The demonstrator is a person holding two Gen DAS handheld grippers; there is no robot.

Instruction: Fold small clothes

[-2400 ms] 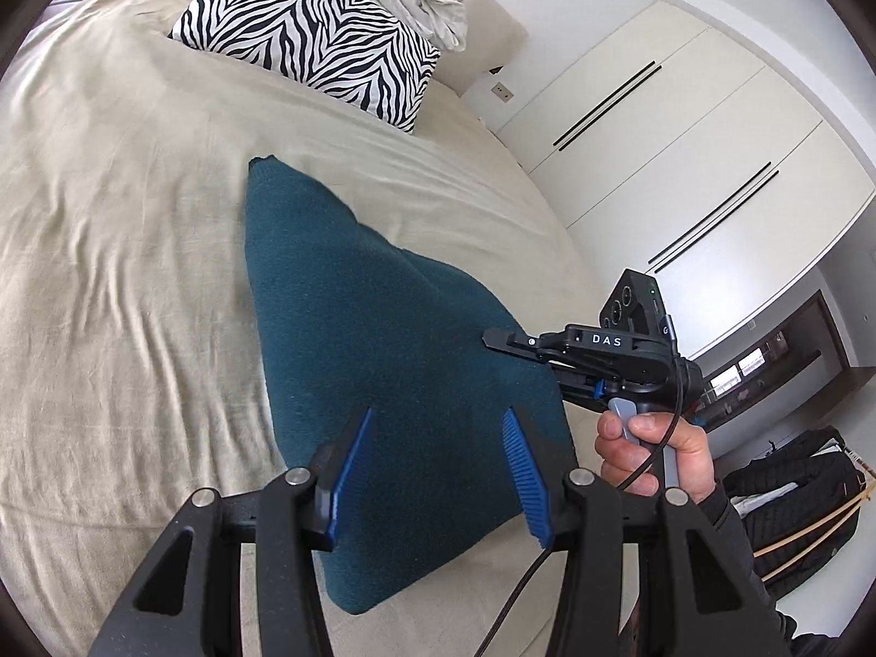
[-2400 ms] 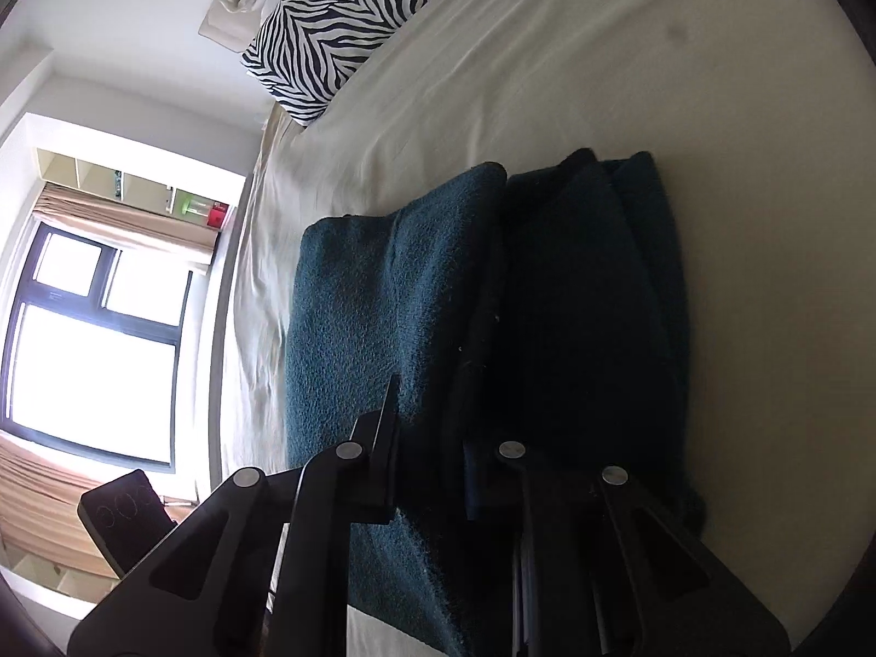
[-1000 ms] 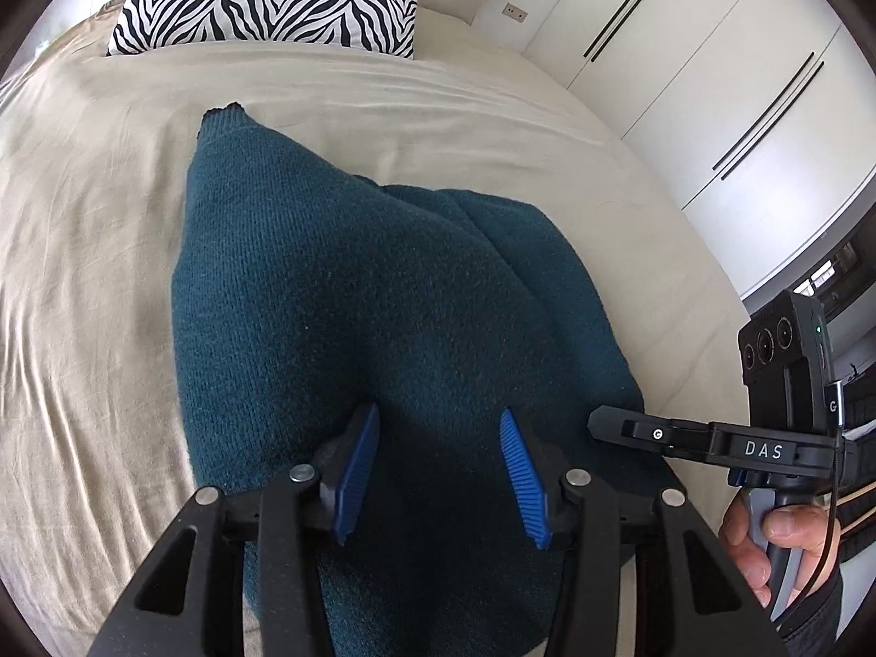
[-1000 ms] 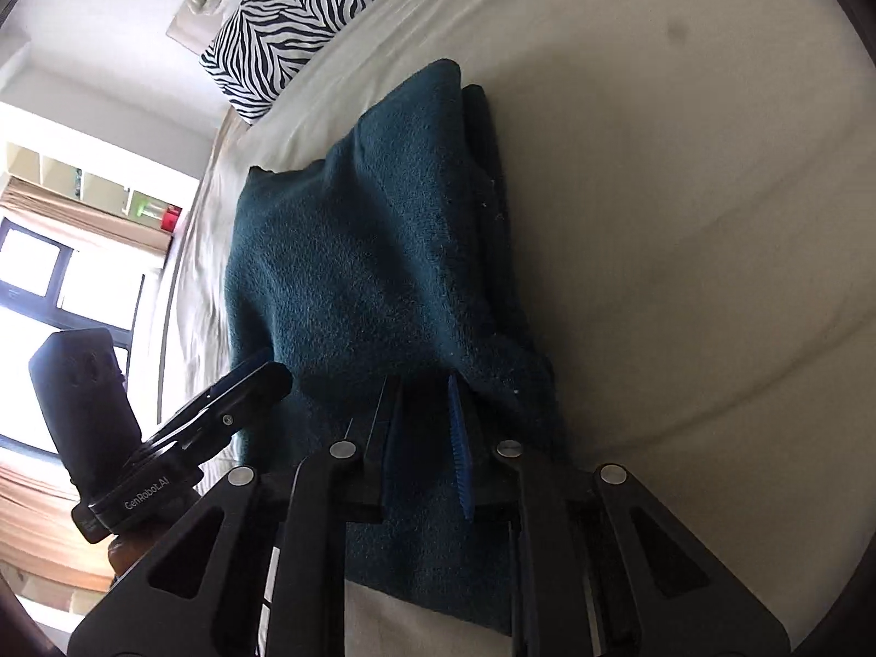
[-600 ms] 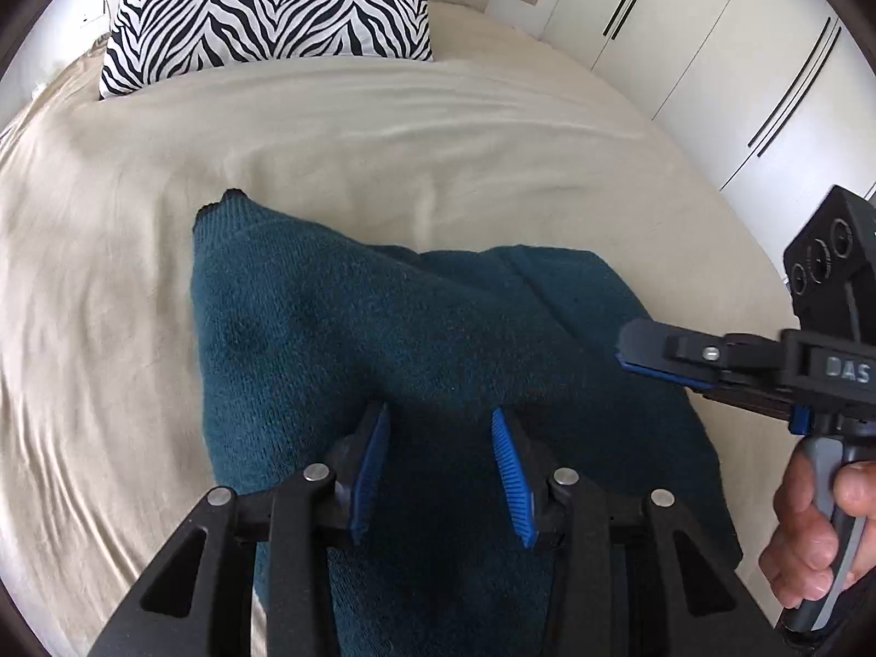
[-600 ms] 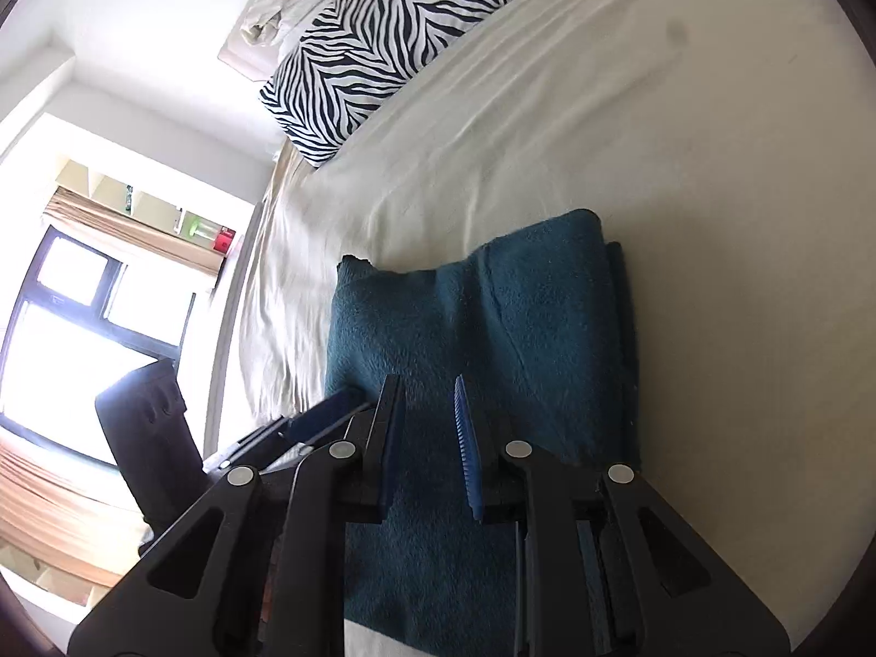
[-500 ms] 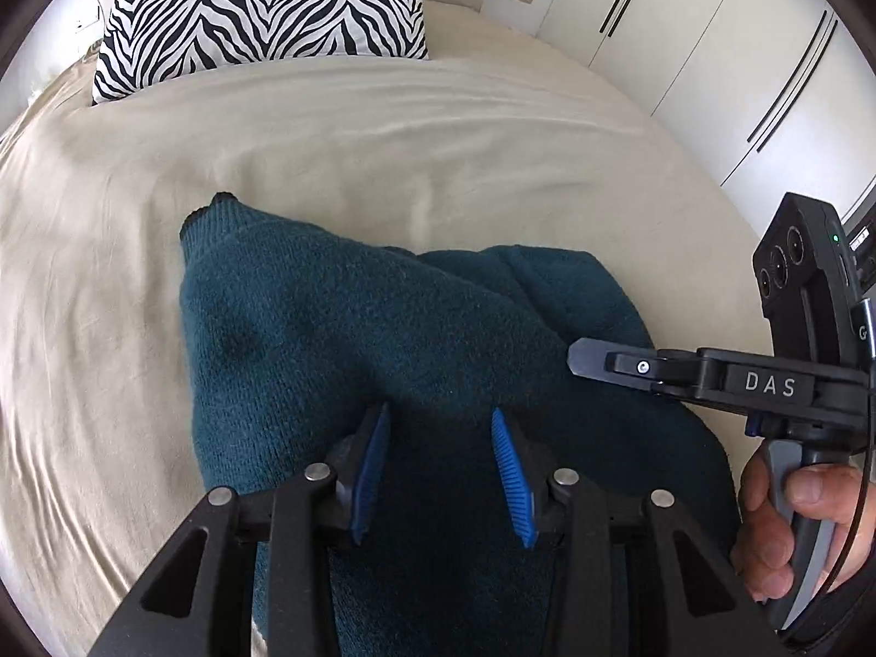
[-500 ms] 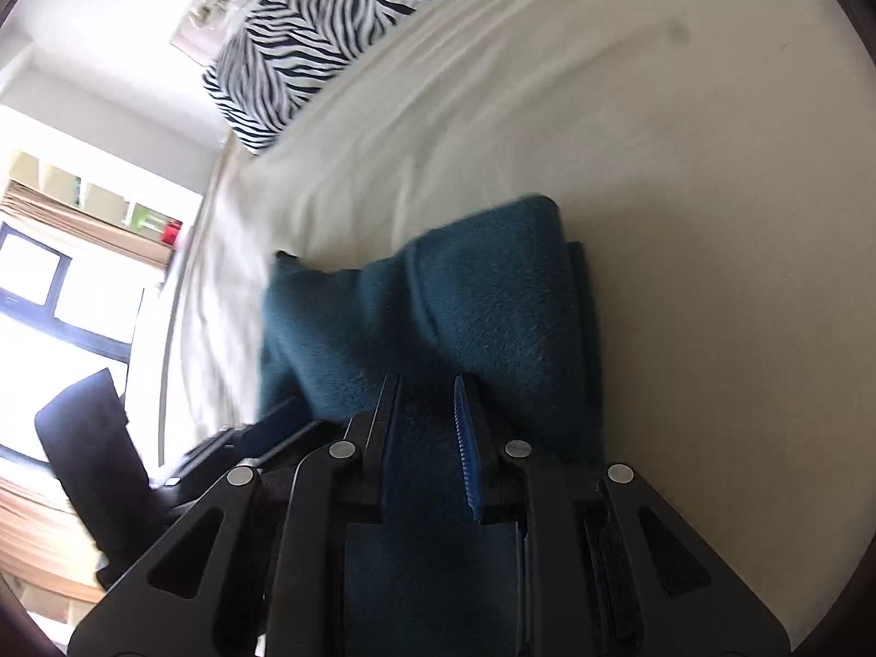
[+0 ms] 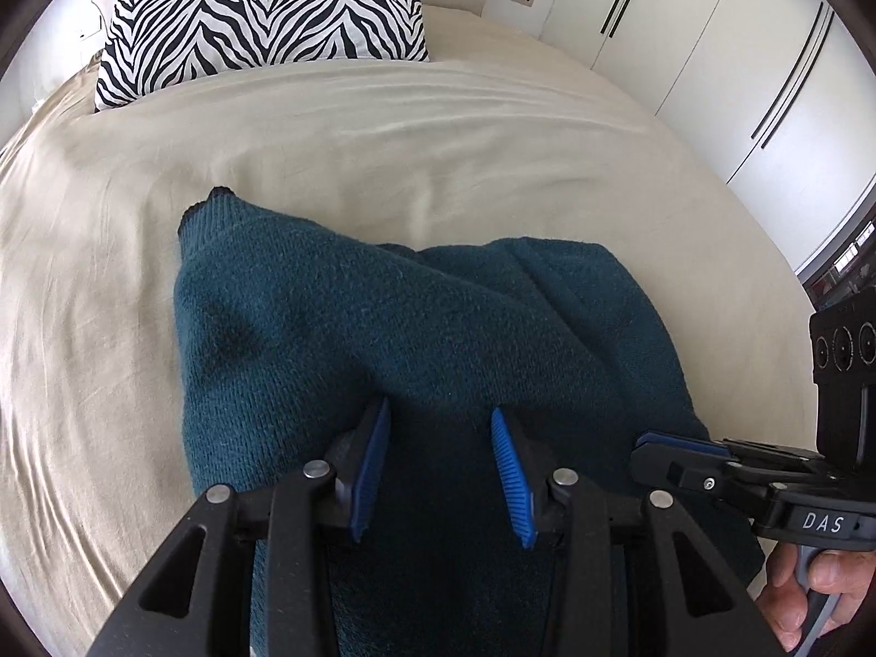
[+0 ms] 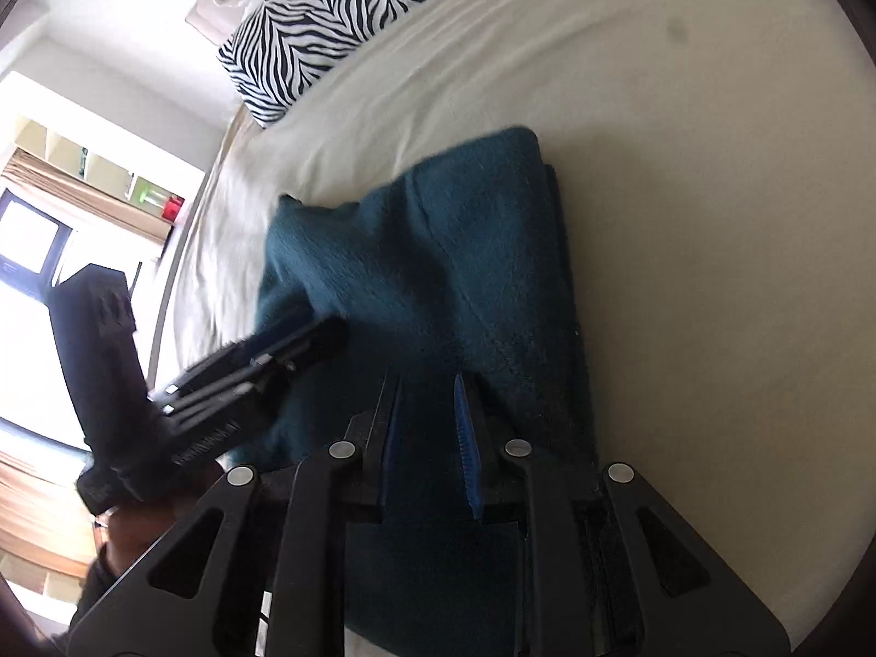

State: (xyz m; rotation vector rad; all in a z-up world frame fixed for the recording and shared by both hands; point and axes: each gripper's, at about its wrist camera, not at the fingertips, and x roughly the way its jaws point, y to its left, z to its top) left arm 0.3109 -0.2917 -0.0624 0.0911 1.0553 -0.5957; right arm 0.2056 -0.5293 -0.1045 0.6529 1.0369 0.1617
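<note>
Teal knit sweater [image 9: 416, 328] lies folded mid-bed [image 9: 383, 126]. Left hand-held gripper [image 9: 441, 457] released, pads over knit; right hand-held gripper [image 10: 427, 427] also released above it. Zebra pillow [image 9: 263, 16] beyond; wardrobe doors [image 9: 739, 55] right.

The left black two-finger gripper with blue pads [image 9: 441, 460] points forward, its fingers spread wide apart. The right black two-finger gripper with blue pads [image 10: 427, 438] has a smaller gap. A bare hand [image 9: 816, 597] holds its handle.
</note>
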